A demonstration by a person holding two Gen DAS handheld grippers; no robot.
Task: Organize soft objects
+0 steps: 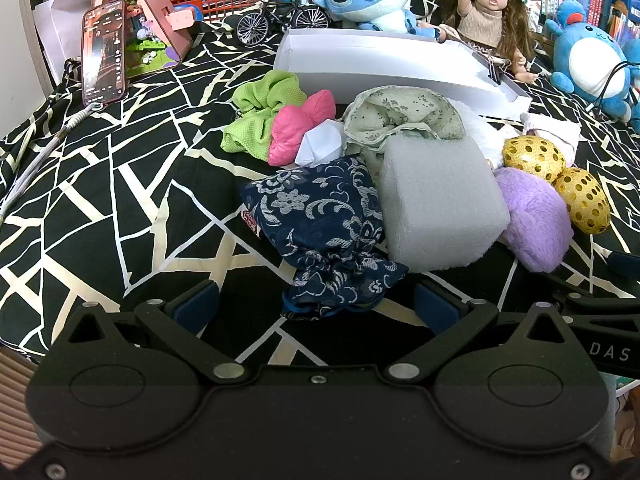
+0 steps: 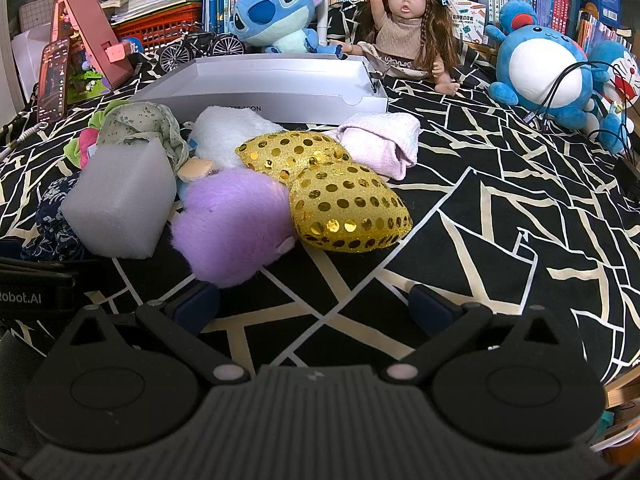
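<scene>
Currently, both grippers stand with jaws spread wide and nothing between them, low over a black bedspread [image 1: 120, 208] patterned with white and cream lines.

Left to right in the left wrist view: a phone [image 1: 103, 53] leans upright at far left; a green mesh cloth [image 1: 260, 112] lies touching a pink padded piece [image 1: 298, 126]; a white folded item [image 1: 322, 143] sits just beside the pink one. A navy floral drawstring pouch [image 1: 320, 232] lies directly ahead of the left gripper [image 1: 316, 306], its gathered neck reaching between the blue fingertips [image 1: 198, 304] without being clamped. A grey foam block [image 1: 436, 204] rests against the pouch's right side, with a pale green floral cloth [image 1: 400, 116] behind it. A purple plush piece [image 1: 532, 220] touches the block's right edge.

In the right wrist view, the right gripper [image 2: 316, 306] sits just short of the purple plush, which touches two gold sequined cushions [image 2: 344, 210]. A white fluffy item [image 2: 228, 132] lies behind them and a pale pink folded towel [image 2: 380, 140] to their right.

A white shallow box [image 2: 280, 80] stands behind the pile. Behind it sit a blue Stitch plush [image 2: 276, 12] and a doll [image 2: 408, 28], with a blue round plush [image 2: 540, 68] at far right.
</scene>
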